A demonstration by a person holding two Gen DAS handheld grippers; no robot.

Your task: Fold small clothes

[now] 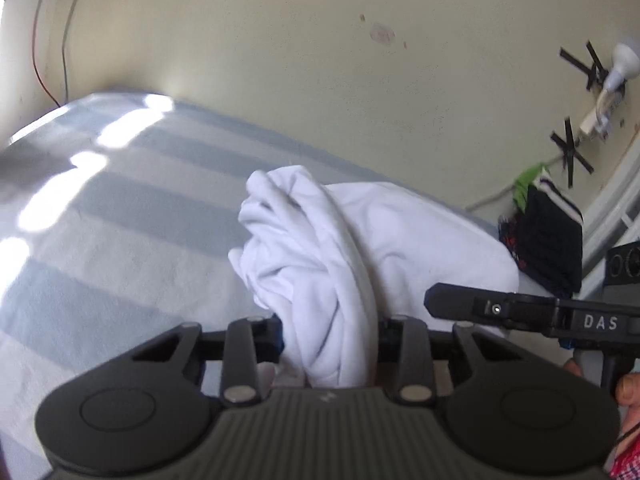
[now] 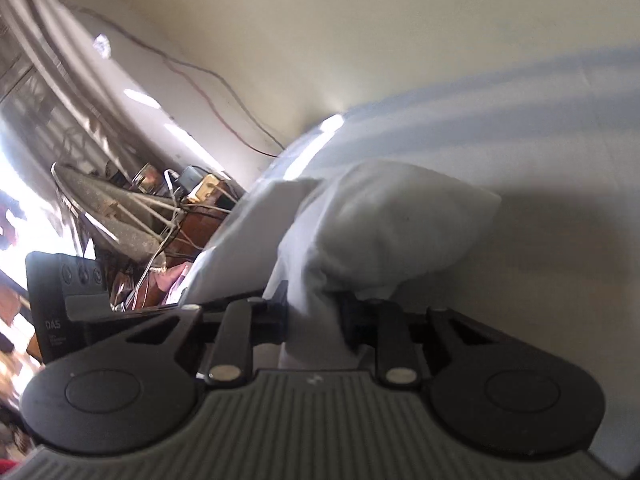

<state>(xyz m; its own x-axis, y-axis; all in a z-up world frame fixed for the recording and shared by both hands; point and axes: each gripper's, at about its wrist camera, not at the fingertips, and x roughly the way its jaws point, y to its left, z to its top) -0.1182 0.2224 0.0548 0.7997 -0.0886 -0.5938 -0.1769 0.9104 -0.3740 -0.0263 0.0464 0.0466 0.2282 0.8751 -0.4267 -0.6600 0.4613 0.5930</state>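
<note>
A white garment (image 1: 320,248) is bunched and lifted over a bed with a blue and white striped cover (image 1: 120,216). My left gripper (image 1: 330,336) is shut on a thick fold of the white garment. My right gripper (image 2: 314,320) is shut on another part of the same garment (image 2: 384,224), which hangs in front of it. In the left wrist view the right gripper's black body (image 1: 532,312) comes in from the right, close beside the cloth. In the right wrist view the left gripper's body (image 2: 68,292) is at the left.
A pile of dark clothes (image 1: 548,240) with a green piece lies at the bed's right end by the wall. A cream wall (image 1: 320,60) runs behind the bed, with taped cables and a lamp (image 1: 612,68). Cluttered furniture and wires (image 2: 152,216) stand beyond the bed's edge.
</note>
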